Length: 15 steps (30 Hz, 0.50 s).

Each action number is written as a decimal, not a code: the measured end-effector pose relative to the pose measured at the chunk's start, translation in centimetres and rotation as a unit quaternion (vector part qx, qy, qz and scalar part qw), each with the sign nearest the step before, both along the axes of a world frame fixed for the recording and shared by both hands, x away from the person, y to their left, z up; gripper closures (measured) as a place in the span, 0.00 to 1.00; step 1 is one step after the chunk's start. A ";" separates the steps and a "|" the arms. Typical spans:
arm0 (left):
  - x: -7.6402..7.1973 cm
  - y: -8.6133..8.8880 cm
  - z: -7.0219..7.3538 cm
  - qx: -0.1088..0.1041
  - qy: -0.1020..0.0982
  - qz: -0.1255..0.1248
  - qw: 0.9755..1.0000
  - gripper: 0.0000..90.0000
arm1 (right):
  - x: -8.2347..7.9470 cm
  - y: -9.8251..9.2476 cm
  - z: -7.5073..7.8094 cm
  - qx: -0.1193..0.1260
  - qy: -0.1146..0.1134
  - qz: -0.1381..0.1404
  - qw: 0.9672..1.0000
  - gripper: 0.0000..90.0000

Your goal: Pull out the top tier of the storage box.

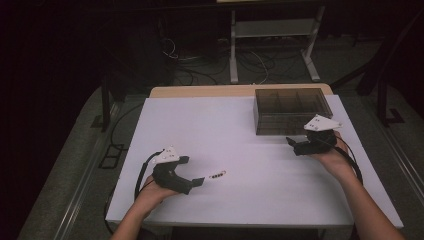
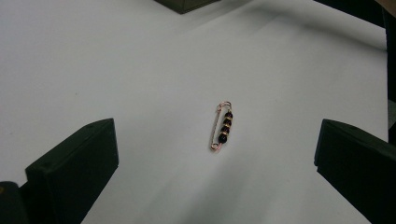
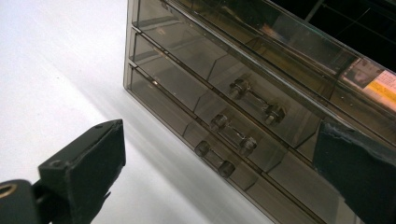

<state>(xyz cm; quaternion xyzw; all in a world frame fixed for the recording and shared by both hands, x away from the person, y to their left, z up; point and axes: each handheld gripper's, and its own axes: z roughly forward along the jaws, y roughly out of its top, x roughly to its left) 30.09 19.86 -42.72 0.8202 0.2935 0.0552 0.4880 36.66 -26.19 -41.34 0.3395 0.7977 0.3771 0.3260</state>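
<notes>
With both tools released, my left tool (image 2: pixel 217 154) could skid the thin beaded pin (image 2: pixel 222 126) across the slick surface (image 2: pixel 116 60) if I close too high.

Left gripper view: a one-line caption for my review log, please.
Open left gripper faces a beaded safety pin lying on the white table, fingers wide on either side.

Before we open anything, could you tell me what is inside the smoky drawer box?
Through the tinted front of the drawer box, the three shut drawers show slanted dividers and nothing lying in the near compartments. The far-right compartments are covered by the right gripper jaw.
</notes>
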 end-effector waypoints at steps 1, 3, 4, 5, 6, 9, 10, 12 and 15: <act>0.0 0.0 0.0 0.001 -0.001 -0.001 1.000 0.00 | 0.0 0.0 0.0 -0.002 0.000 0.001 1.000 0.02; -0.1 0.0 0.0 0.002 -0.002 -0.001 1.000 0.00 | 0.1 0.1 0.0 -0.008 -0.002 0.001 1.000 0.02; -0.1 0.0 0.0 0.001 -0.002 -0.002 1.000 0.00 | 0.0 0.1 0.0 -0.009 -0.003 0.001 1.000 0.02; -0.1 0.0 0.0 0.001 -0.003 -0.002 1.000 0.00 | 0.1 0.2 0.0 -0.009 -0.004 0.001 1.000 0.02; -0.1 0.0 0.0 0.001 -0.003 -0.004 1.000 0.00 | 0.1 0.2 0.0 -0.010 -0.004 0.001 1.000 0.02; -0.2 -0.1 -0.1 0.003 -0.004 -0.008 1.000 0.00 | 0.0 0.2 0.0 -0.017 -0.008 0.000 1.000 0.02; -0.2 -0.1 -0.1 0.004 -0.005 -0.008 1.000 0.00 | 0.0 0.2 0.0 -0.019 -0.009 -0.001 1.000 0.02; -0.2 -0.2 -0.1 0.003 -0.006 -0.008 1.000 0.00 | 0.0 0.2 0.0 -0.027 -0.012 -0.002 1.000 0.02; -0.1 -0.2 -0.1 0.004 -0.006 -0.008 1.000 0.00 | -0.1 0.2 0.0 -0.030 -0.015 -0.003 0.999 0.02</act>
